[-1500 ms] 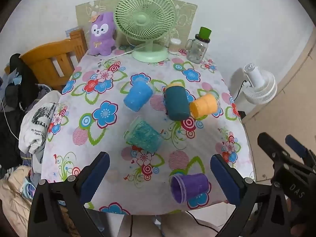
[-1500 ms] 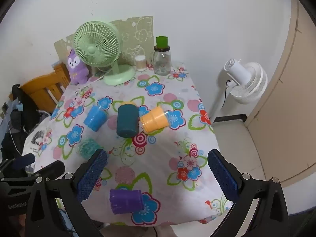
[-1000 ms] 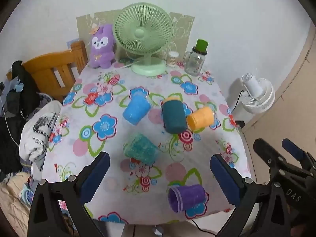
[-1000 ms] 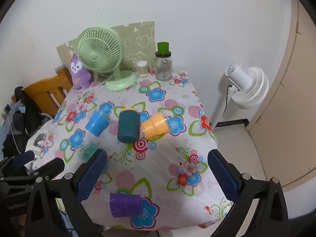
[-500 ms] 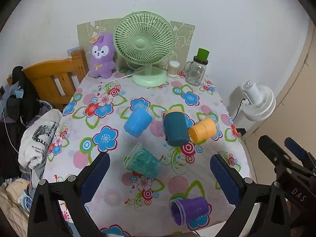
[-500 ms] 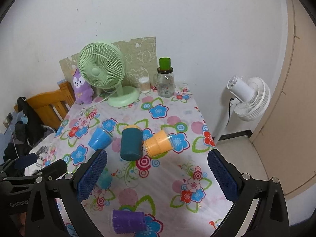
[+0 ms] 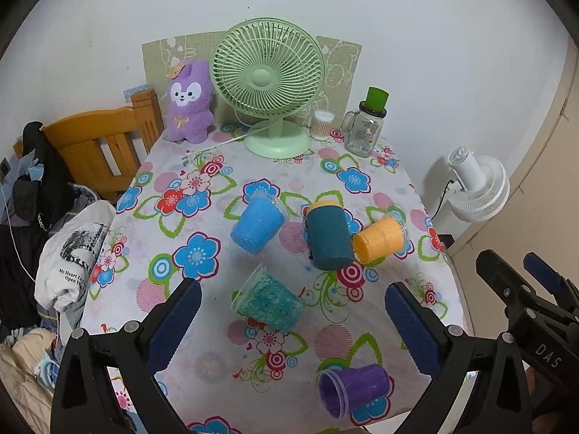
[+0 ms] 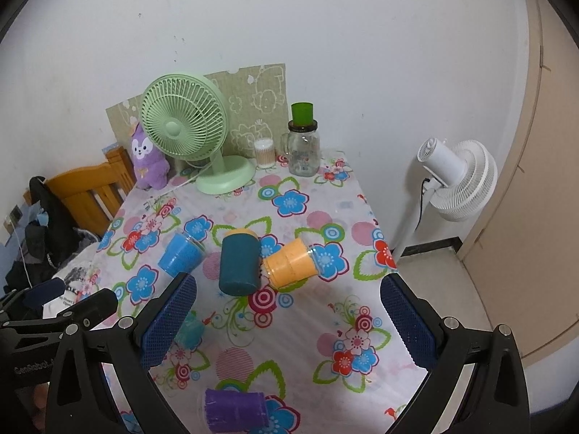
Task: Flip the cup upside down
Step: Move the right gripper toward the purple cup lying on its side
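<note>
A: Cups first. Where do they lie?

B: Five, all on their sides on the flowered tablecloth (image 7: 202, 217). Purple cup (image 7: 356, 388) nearest the front edge, mouth facing left. Teal glitter cup (image 7: 269, 300) mid-table. Behind it a row: light blue cup (image 7: 257, 224), dark teal cup (image 7: 328, 238), orange cup (image 7: 378, 240); the dark teal and orange ones touch.

A: Grippers?

B: Left gripper (image 7: 289, 320) above the near edge, jaws spread wide, nothing between them; the glitter cup shows in the gap. Right gripper (image 8: 286, 320) likewise spread, empty, off the table's front right.

A: Surroundings?

B: Green desk fan (image 7: 269, 79) at the back, purple plush rabbit (image 7: 190, 103) to its left, glass jar with green cap (image 7: 365, 128) to its right. Wooden chair (image 7: 97, 144) at left, white floor fan (image 7: 477, 188) at right
</note>
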A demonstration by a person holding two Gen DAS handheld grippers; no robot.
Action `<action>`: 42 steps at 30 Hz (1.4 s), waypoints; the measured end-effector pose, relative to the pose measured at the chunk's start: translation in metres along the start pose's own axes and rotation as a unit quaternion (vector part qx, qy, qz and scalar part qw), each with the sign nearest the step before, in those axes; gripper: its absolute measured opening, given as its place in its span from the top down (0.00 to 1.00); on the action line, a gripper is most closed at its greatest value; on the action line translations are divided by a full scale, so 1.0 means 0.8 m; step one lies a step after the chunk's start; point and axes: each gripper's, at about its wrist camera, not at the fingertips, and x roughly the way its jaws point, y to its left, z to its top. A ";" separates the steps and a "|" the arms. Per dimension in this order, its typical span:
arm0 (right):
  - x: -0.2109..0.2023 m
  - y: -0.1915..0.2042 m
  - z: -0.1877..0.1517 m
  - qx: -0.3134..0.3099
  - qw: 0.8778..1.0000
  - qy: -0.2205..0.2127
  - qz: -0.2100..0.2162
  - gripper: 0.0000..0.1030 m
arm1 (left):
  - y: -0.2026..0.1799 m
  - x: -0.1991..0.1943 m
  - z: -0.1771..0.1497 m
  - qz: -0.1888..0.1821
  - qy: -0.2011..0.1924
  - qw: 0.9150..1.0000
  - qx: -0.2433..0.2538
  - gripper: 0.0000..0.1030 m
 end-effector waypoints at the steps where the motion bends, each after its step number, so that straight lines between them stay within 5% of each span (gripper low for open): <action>1: 0.001 0.000 0.000 0.000 1.000 0.001 0.000 0.00 | 0.000 0.000 0.000 0.001 0.000 1.000 0.000 0.01; 28: 0.006 0.005 -0.003 0.001 1.000 0.025 -0.001 0.00 | 0.002 0.004 0.002 0.008 0.012 1.000 0.011 0.01; 42: 0.002 -0.023 -0.014 0.006 0.999 0.047 -0.022 0.00 | -0.030 0.017 -0.032 0.000 0.039 0.999 -0.005 0.00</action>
